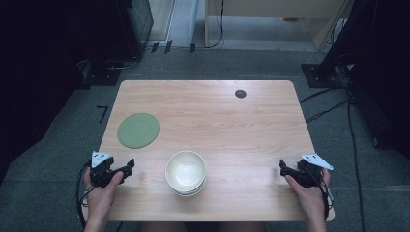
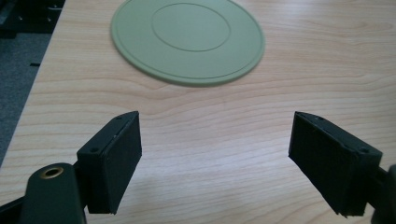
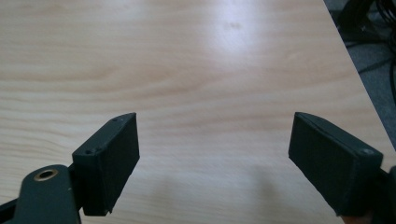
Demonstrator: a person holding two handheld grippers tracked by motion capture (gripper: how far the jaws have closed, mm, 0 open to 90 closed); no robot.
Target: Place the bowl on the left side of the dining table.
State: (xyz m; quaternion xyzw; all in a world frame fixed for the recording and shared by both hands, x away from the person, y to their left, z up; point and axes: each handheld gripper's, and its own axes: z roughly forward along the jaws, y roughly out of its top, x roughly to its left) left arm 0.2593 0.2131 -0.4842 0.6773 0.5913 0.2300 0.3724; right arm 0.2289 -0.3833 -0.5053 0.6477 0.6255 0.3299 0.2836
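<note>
Black jaws of left gripper (image 2: 212,161) and right gripper (image 3: 212,161) wide, empty.

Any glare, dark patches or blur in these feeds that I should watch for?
High view: surroundings dark, round-cornered light wooden table evenly lit, stacked cream bowls readable. Right gripper view: a soft pale sheen on the far wood, near jaws slightly soft. Left gripper view: flat round green plate sharp, without glare.
</note>
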